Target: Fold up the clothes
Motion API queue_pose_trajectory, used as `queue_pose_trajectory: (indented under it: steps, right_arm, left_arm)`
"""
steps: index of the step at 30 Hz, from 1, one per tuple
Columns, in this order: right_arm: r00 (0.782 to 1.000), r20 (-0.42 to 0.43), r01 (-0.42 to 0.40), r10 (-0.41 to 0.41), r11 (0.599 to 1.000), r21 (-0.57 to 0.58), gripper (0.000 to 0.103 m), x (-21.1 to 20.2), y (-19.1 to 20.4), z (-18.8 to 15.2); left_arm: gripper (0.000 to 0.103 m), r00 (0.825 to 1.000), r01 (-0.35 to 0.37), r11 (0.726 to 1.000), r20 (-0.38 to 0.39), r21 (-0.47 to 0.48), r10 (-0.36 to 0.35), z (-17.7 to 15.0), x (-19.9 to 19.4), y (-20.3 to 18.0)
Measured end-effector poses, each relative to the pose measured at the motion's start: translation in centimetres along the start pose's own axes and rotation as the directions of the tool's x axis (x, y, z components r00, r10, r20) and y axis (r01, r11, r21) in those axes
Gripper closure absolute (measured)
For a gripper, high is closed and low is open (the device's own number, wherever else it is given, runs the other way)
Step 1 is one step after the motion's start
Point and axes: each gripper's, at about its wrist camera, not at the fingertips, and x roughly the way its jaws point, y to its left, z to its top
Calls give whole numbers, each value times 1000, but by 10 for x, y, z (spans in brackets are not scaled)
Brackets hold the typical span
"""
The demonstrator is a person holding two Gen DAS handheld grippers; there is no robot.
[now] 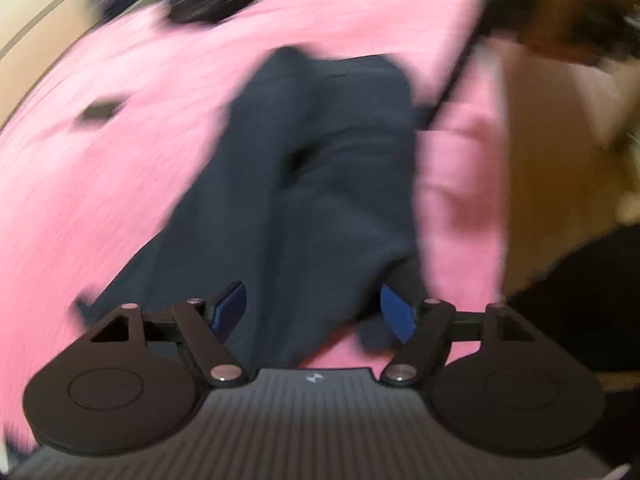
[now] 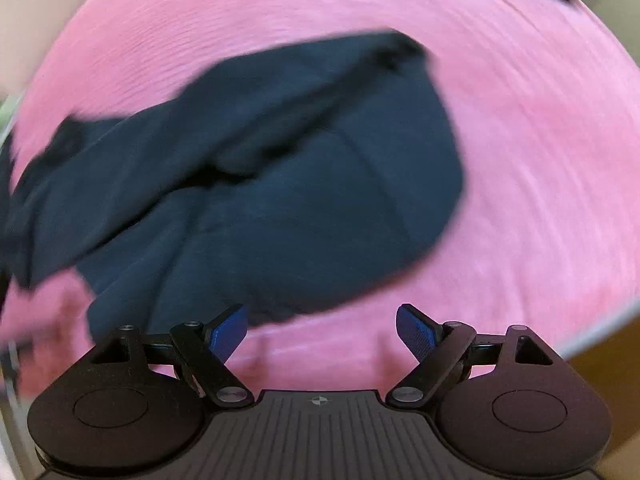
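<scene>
- Left gripper (image 1: 314, 316): blue-padded jaws apart, dark cloth lying between them; whether pinched cannot be told.
- Right gripper (image 2: 322, 330): jaws wide apart, nothing between, bare pink beneath.
- Dark navy garment (image 2: 256, 184): spread rumpled on pink blanket (image 2: 520, 160); broad rounded mass with a folded flap trailing left in right wrist view; long narrow run (image 1: 320, 168) in left wrist view.
- Left wrist view only: small dark object (image 1: 98, 112) on blanket, dark heap (image 1: 208, 4) at far edge.
- Both views motion-blurred.
</scene>
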Motion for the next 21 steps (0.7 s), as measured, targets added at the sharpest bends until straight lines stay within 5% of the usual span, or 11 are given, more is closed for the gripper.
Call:
queue_pose_trajectory:
  steps: [4, 7, 8, 9, 11, 16, 21]
  right_arm:
    - [997, 69, -39, 29, 987, 153, 19, 11, -32, -6]
    - [988, 118, -126, 103, 970, 208, 19, 24, -45, -2]
    - [984, 125, -154, 127, 961, 231, 36, 29, -51, 1]
    - [982, 124, -173, 146, 954, 246, 73, 33, -54, 6]
    - [980, 105, -191, 169, 947, 257, 99, 33, -62, 18]
    - [979, 159, -138, 128, 989, 56, 101, -53, -90, 69]
    - [951, 309, 37, 24, 981, -188, 101, -160, -110, 135]
  left_arm:
    - [39, 995, 95, 983, -9, 160, -95, 9, 28, -29]
    - [83, 996, 70, 978, -66, 197, -58, 15, 45, -34]
    - [90, 996, 60, 980, -83, 189, -45, 16, 45, -32]
    - [93, 994, 55, 983, -100, 175, -38, 18, 44, -29]
    - [95, 993, 46, 991, -118, 128, -31, 24, 37, -21]
    - [96, 996, 47, 999, -80, 0, -47, 63, 2, -4]
    - [96, 994, 72, 988, 88, -139, -60, 138, -35, -1]
